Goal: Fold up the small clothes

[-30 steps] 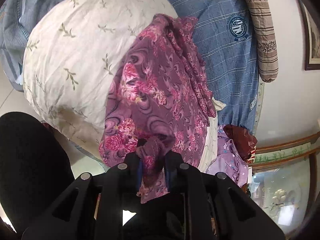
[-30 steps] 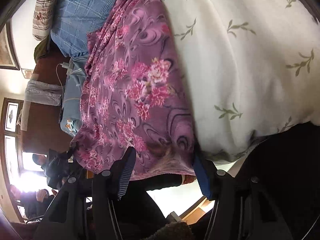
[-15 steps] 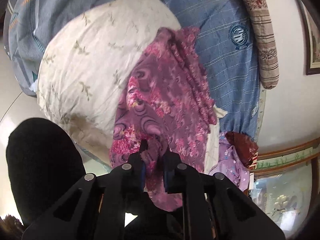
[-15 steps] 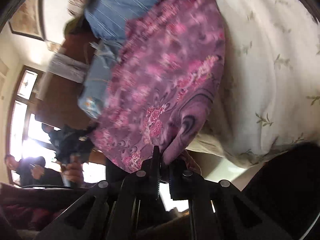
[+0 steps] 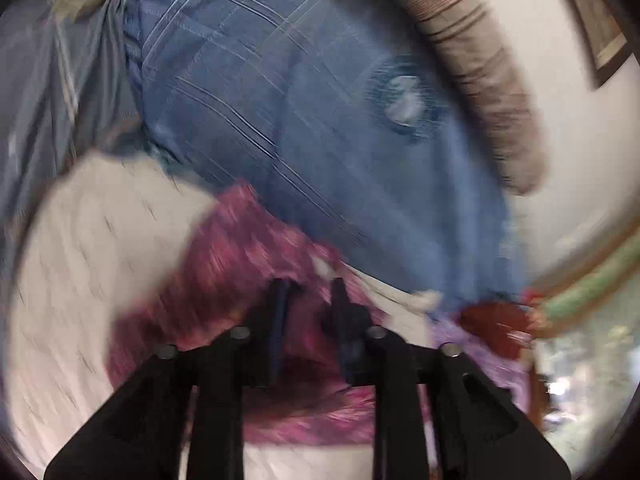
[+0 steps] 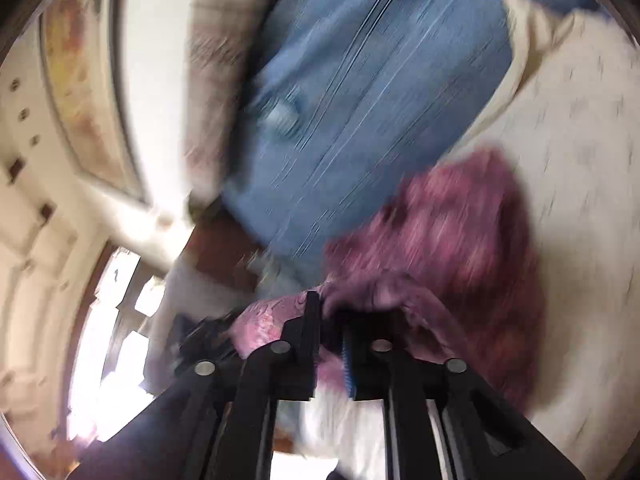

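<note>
Lying under hand-held gripper [image 5: 308, 292]: garment [image 5: 224, 264]

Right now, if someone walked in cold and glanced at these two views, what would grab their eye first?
The purple flowered cloth, bunched low in both views on the pale leaf-print quilt, right at both tools. Behind it the big blue checked pillow fills the middle, with a striped brown bolster along its far edge. Everything is smeared by motion; the left tool and right tool are both opening, with cloth between the right one's fingers.
</note>
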`<action>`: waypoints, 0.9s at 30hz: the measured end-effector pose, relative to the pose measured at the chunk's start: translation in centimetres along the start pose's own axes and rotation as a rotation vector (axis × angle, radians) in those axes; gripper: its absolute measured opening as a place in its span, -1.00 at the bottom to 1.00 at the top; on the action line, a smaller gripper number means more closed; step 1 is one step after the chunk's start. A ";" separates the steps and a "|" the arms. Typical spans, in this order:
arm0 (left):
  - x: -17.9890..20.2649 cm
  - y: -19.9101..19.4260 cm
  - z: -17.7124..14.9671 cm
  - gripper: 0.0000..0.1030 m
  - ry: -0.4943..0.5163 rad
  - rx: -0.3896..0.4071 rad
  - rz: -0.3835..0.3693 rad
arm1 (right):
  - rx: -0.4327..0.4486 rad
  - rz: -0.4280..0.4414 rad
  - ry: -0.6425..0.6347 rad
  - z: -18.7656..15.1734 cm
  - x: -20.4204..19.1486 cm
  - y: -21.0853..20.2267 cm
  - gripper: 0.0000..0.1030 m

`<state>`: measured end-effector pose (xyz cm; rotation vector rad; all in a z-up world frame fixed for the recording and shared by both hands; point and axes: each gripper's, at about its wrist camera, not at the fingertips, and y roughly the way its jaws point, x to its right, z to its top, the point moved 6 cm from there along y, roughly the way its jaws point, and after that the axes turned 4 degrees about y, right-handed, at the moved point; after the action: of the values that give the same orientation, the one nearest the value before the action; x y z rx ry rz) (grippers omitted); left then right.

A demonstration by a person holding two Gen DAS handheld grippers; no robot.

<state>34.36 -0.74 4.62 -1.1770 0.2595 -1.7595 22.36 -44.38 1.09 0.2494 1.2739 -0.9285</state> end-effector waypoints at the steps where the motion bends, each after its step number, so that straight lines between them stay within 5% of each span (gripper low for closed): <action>1: -0.6 2.2 1.8 -0.28 -0.038 -0.043 0.049 | 0.020 -0.079 -0.001 1.4 0.7 0.8 -0.51; 3: -2.7 4.2 3.2 -0.28 -0.175 -0.103 0.040 | 0.041 -0.226 0.007 3.2 2.3 1.7 -0.51; 5: -3.9 3.5 3.2 -0.28 -0.221 -0.088 -0.041 | 0.026 -0.181 -0.004 2.2 2.2 1.5 -0.50; 7: -4.8 2.2 2.0 -0.07 -0.192 -0.078 -0.068 | 0.010 -0.189 -0.048 0.3 2.3 0.3 -0.37; 9: -6.0 1.0 -0.8 0.20 -0.191 -0.098 -0.077 | -0.023 -0.190 -0.060 -1.9 2.9 -0.7 -0.25; 15: -8.6 0.4 -12.3 0.23 -0.191 -0.205 -0.186 | -0.109 -0.252 -0.031 -8.0 6.6 -2.4 -0.23; 19: -9.1 0.9 -14.3 0.23 -0.098 -0.174 -0.024 | -0.115 -0.326 -0.014 -9.0 8.7 -2.4 -0.23; 25: -6.8 2.3 -11.5 0.23 0.238 -0.038 0.238 | -0.102 -0.343 -0.029 -9.3 9.1 -2.5 0.03; 26: -6.5 3.0 -10.9 0.17 0.279 -0.036 0.273 | -0.104 -0.346 -0.024 -9.3 9.2 -2.3 0.03; 27: -6.4 4.0 -10.1 -0.25 0.308 -0.046 0.297 | -0.106 -0.346 -0.016 -9.4 9.3 -2.0 0.03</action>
<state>29.09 -0.81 -6.83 -0.8449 0.6276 -1.6698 14.35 -43.95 -9.62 -0.0652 1.3714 -1.1479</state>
